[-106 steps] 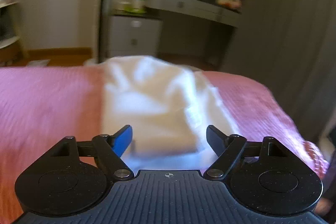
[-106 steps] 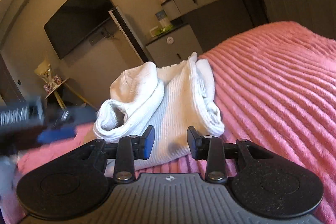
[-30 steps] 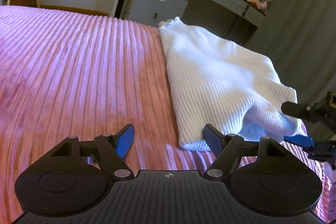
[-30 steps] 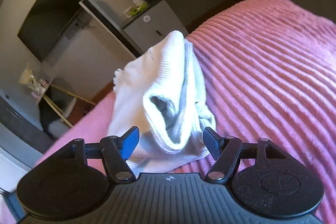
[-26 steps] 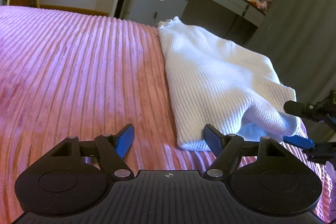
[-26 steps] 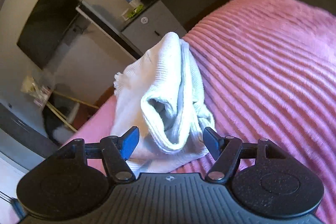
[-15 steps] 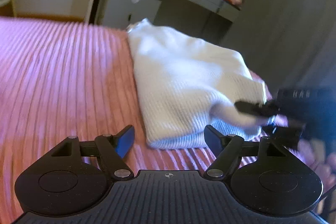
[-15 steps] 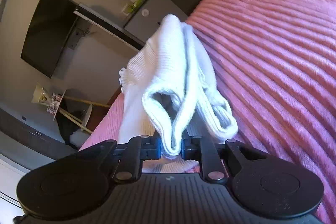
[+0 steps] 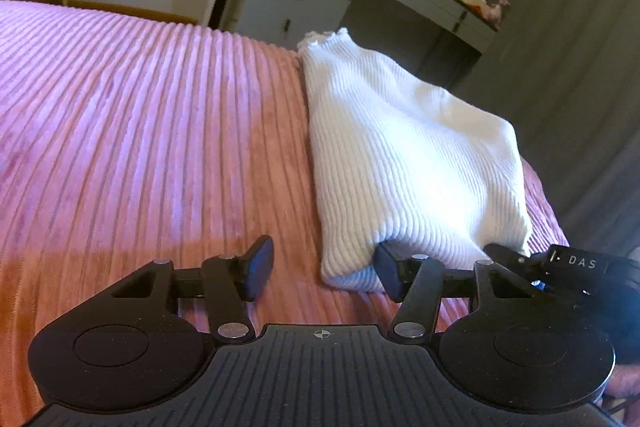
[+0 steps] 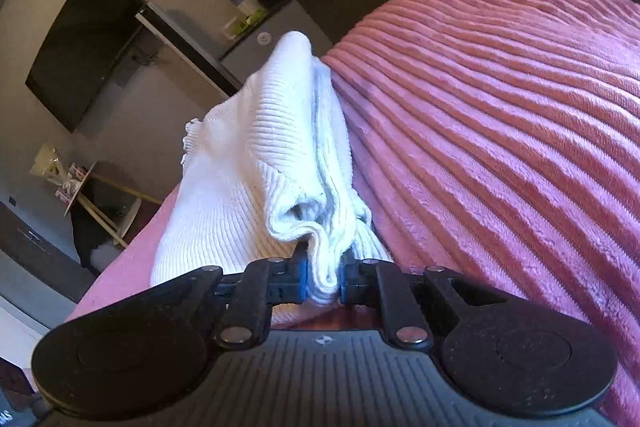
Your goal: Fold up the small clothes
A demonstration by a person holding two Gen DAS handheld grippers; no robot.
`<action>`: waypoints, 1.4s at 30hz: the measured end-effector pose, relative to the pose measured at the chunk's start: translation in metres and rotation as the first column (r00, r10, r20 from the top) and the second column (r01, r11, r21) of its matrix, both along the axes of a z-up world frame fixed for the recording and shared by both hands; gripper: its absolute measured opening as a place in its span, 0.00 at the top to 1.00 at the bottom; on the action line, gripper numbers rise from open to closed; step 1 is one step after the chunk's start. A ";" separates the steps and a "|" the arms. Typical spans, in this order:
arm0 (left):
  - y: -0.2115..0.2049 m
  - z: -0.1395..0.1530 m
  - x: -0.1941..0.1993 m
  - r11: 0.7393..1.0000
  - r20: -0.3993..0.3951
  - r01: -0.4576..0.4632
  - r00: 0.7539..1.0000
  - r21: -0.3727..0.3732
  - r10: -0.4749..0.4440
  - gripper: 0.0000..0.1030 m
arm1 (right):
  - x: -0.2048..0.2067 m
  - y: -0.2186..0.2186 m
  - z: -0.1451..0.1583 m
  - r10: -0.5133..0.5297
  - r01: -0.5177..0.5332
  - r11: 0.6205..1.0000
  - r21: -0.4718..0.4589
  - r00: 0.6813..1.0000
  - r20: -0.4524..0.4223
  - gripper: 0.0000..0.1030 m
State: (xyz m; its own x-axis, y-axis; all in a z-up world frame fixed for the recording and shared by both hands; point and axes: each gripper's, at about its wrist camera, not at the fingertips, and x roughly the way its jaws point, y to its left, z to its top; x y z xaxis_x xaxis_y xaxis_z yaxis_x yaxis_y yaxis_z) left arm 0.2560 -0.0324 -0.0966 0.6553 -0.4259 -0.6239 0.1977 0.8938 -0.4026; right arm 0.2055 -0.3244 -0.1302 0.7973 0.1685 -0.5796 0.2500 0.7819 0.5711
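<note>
Knitwear: my right gripper [image 10: 323, 277] pinches the soft, light jumper [image 9: 404, 163] hem at 6 o'clock; left gripper [image 9: 320, 269] gapes empty.

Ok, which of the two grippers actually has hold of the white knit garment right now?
The right gripper: its jaws are pinched shut on the white knit garment near edge. The left gripper is open, gripping nothing.

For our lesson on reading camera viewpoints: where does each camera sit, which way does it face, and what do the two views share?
Left wrist: on the left gripper, low over the bed, facing the dresser; its open fingers and the right gripper show.
Right wrist: on the right gripper, tilted, facing the TV; its fingers, shut on the garment, show.
Shared: garment, bed, dresser.
</note>
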 end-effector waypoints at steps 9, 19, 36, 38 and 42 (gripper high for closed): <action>0.002 0.015 -0.004 1.000 -0.012 0.018 1.000 -0.004 -0.018 0.16 | -0.009 0.007 0.054 0.047 -0.029 0.970 -0.241 0.997 0.066 0.56; -0.007 0.013 -0.004 0.999 -0.013 0.028 1.000 0.019 -0.027 0.14 | 0.007 0.030 0.072 0.089 -0.045 0.938 -0.342 0.989 0.114 0.56; -0.004 0.013 -0.002 1.000 -0.014 0.009 1.000 0.001 -0.009 0.13 | 0.057 0.068 0.030 0.243 -0.176 0.796 -0.579 0.969 0.040 0.82; -0.002 0.015 -0.003 1.000 0.003 -0.017 1.000 -0.011 0.017 0.14 | 0.056 0.071 0.022 0.248 -0.163 0.781 -0.603 0.967 0.060 0.82; 0.003 0.026 -0.004 0.997 0.049 -0.062 0.997 -0.035 0.064 0.12 | 0.049 0.071 0.028 0.247 -0.152 0.796 -0.586 0.965 0.085 0.81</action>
State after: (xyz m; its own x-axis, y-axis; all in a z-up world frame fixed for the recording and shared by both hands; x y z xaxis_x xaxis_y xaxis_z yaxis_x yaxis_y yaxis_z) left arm 0.2523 -0.0298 -0.0705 0.7113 -0.4033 -0.5757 0.1621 0.8911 -0.4239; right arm 0.2547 -0.2532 -0.1017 0.8672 0.0108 -0.4979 0.0010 0.9997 0.0233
